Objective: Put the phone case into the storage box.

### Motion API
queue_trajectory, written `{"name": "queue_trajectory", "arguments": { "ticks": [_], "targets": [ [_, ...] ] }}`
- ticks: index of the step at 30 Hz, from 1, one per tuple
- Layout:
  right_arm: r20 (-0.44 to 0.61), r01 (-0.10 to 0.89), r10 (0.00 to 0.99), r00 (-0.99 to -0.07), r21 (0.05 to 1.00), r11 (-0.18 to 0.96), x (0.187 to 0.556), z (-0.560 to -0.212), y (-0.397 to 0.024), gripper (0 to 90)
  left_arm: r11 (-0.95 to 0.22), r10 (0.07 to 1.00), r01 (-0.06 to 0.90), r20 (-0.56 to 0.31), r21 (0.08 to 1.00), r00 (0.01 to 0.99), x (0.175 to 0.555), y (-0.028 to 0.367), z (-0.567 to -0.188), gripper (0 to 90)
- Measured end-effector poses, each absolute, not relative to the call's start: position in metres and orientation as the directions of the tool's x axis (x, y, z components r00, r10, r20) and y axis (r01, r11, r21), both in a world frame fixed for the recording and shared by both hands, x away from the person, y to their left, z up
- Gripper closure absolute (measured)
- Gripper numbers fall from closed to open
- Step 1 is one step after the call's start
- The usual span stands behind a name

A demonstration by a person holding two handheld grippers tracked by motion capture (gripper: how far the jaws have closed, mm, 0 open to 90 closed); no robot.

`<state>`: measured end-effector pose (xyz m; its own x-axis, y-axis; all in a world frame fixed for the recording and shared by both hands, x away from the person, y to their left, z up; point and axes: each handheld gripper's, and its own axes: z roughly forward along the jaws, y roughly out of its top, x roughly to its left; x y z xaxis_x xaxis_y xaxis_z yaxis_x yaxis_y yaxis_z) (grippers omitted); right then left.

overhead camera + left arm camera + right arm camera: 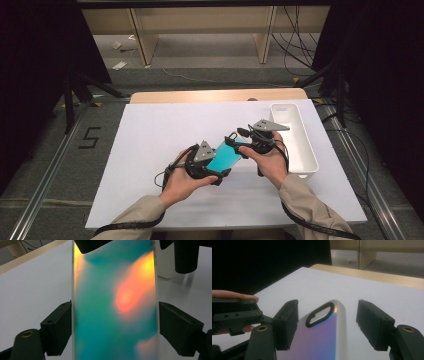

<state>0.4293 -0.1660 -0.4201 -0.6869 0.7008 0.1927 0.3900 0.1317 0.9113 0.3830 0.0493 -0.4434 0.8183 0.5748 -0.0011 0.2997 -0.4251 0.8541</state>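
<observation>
Here the left gripper (pixel 220 176) is clamping a teal phone case (pixel 225 156) across its width, holding it above the white table (pixel 150 150) (tray (pixel 300 150) nearby) so the right gripper (pixel 243 142), jaws still apart, can be grasping the far end.

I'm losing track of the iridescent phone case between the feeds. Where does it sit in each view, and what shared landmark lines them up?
High view: phone case at centre, teal, spanning between the left gripper and the right gripper.
Left gripper view: fills the middle, teal and orange, jaws against both long edges.
Right gripper view: bottom centre, purple, camera cutout up, right jaw apart from its edge.
Shared landmark: the white table sheet.
</observation>
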Motion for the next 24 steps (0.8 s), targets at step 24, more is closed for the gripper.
{"name": "queue_trajectory", "arguments": {
  "ticks": [24],
  "targets": [
    [0.272, 0.439, 0.682, -0.679, 0.895, 0.079, 0.4309, -0.4198, -0.1637, 57.4, -0.422, 0.577, 0.294, 0.004, 0.858, 0.817, 0.3834, 0.0495, -0.4430, 17.0]
  ]
}}
